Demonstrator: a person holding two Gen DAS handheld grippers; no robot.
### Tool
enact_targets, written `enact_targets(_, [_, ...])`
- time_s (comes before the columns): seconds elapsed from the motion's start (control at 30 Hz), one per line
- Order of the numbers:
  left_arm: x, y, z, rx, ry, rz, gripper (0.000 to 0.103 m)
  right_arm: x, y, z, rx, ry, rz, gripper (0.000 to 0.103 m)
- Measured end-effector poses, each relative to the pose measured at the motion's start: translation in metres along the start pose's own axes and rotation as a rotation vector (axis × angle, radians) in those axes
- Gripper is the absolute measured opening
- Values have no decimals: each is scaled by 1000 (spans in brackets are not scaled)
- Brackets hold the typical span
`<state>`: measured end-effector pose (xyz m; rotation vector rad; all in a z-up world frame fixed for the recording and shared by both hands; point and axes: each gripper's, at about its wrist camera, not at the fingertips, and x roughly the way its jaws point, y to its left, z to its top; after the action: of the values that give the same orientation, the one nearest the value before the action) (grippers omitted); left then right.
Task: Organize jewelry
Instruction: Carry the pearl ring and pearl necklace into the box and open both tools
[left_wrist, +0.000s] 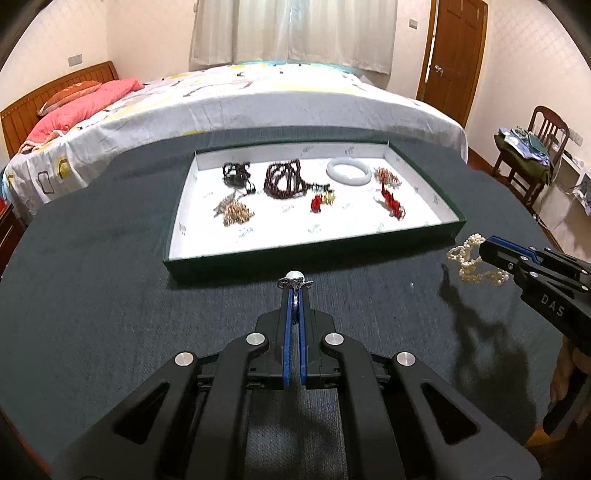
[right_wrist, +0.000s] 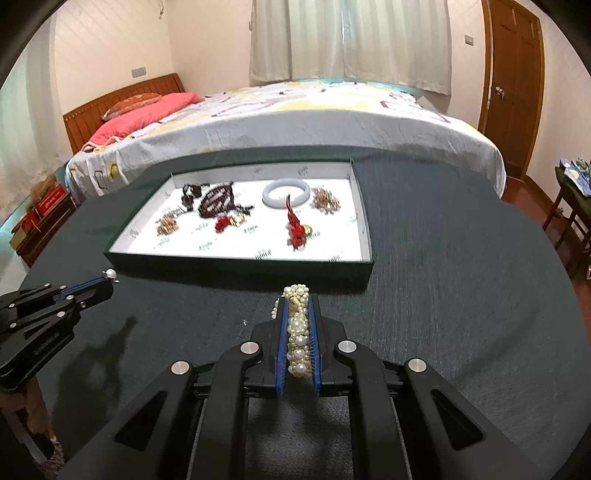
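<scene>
A shallow green tray (left_wrist: 314, 254) with a white inside sits on the dark table; it also shows in the right wrist view (right_wrist: 240, 266). It holds dark bead strands (left_wrist: 282, 179), a white bangle (left_wrist: 348, 170), red and gold pieces (left_wrist: 321, 202) and other jewelry. My left gripper (left_wrist: 294, 291) is shut on a pearl ring (left_wrist: 294, 280), held just in front of the tray's near wall. My right gripper (right_wrist: 295, 306) is shut on a pearl bracelet (right_wrist: 298, 339), held above the table by the tray's near right corner; the bracelet dangles in the left wrist view (left_wrist: 471, 258).
A bed (left_wrist: 240, 99) with a patterned sheet lies behind the table. A wooden chair (left_wrist: 535, 155) with clutter stands at the right, and a wooden door (right_wrist: 513, 81) is beyond. A low wooden stand (right_wrist: 40, 221) is at the left.
</scene>
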<state>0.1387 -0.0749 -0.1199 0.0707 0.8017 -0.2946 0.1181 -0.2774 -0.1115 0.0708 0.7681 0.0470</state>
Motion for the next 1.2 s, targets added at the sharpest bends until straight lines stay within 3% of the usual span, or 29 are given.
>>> enact_targets(0.43, [-21, 10, 46, -4, -125, 6, 4, -33, 27, 59, -47, -162, 64, 11])
enact_targets(0.87, [-16, 18, 101, -10, -246, 22, 4, -1, 52, 107, -90, -225, 72, 11])
enact_targets(1.2, [62, 25, 83, -40, -108, 45, 4, 70, 55, 83, -77, -79, 66, 11])
